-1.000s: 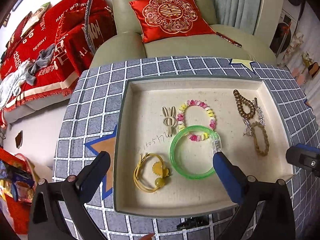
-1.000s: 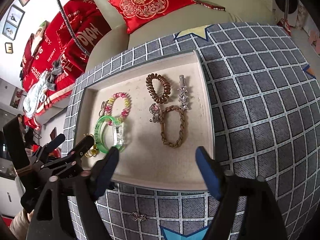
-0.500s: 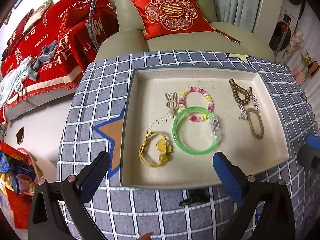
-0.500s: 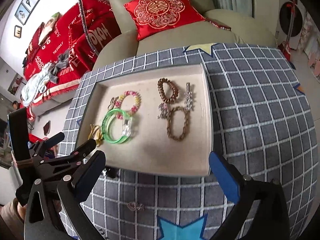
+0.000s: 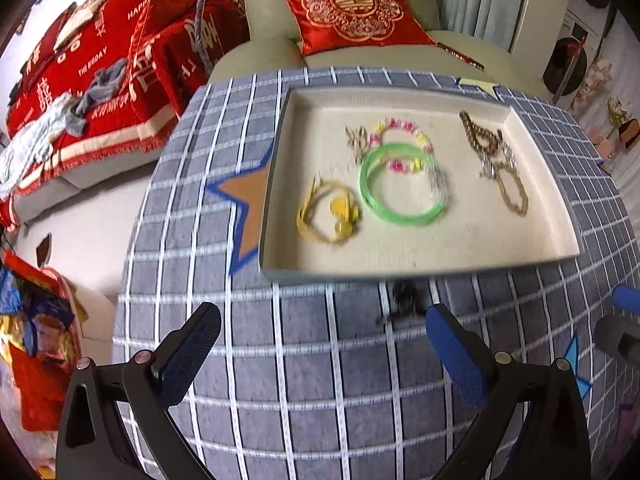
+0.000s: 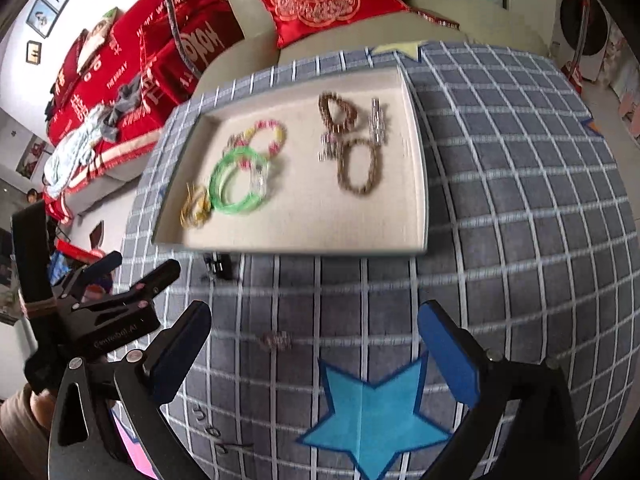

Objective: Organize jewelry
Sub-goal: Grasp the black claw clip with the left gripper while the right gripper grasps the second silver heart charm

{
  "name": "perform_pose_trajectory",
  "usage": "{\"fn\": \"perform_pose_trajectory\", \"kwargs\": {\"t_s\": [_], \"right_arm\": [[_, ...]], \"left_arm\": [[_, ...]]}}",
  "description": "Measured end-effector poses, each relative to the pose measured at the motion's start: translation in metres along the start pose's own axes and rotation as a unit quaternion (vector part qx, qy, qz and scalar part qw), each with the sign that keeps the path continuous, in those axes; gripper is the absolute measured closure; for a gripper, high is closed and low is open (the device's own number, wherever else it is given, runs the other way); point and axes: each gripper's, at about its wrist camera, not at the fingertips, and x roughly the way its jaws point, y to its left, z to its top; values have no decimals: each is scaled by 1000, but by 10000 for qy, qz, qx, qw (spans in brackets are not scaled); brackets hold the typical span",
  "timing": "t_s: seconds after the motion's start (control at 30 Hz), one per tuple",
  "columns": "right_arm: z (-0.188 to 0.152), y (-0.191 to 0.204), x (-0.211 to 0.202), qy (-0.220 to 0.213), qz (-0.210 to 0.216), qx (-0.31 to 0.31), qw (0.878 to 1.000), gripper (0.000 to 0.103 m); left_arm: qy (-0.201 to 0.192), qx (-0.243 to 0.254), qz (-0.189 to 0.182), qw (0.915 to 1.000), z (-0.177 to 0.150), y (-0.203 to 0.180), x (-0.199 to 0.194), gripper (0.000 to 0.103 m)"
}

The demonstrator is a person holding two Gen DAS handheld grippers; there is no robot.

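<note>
Right wrist view is showing the right gripper (image 6: pixel 316 344) standing wide with nothing between its pads, its jaws having just been opening; it is hovering over the checked cloth (image 6: pixel 520 208) short of the tray (image 6: pixel 288 246). A second ago both grippers were reaching over the tray's near rim; now both are sitting back from it, so more cloth is showing in front of each. That reads as a finished drop-off and a retreat toward the loose pieces: a small sparkly clip (image 6: pixel 275 340) is lying on the cloth between the right pads' line of sight, and a dark clip (image 5: pixel 404 300) is resting just outside the tray's near rim. The left gripper (image 5: pixel 320 356) is also gaping wide and empty. Inside the tray, the green bangle (image 5: pixel 402 188), beaded bracelet (image 5: pixel 400 136), yellow hair tie (image 5: pixel 330 216) and brown braided bracelet (image 5: pixel 512 192) are lying where they were.
</note>
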Motion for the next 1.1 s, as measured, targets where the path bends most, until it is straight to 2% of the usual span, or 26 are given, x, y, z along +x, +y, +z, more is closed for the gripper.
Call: {"fn": "perform_pose_trajectory", "kwargs": {"t_s": [0.2,0.33,0.53,0.73,1.0,1.1], "right_arm": [[-23,3,18,351,-82,-110,9993,0],[-32,9,26,435,-113,-305,9985,0],[-38,18,31,376,-151,-705,9967,2],[-39,22,40,326,-92,-929,9951,12],[-36,38,57,274,-44,-1472,9887,35],[-37,46,61,156,-178,-1760,9841,43]], "left_arm": [[354,-135,-384,9985,-20,-2,11,0],[469,-434,-555,9964,-22,-4,20,0],[480,-641,-562,9952,-21,-9,32,0],[433,-808,-549,9943,-20,-12,41,0],[348,-811,-507,9948,-16,-19,46,4],[304,-787,-496,9952,-16,-21,46,5]]}}
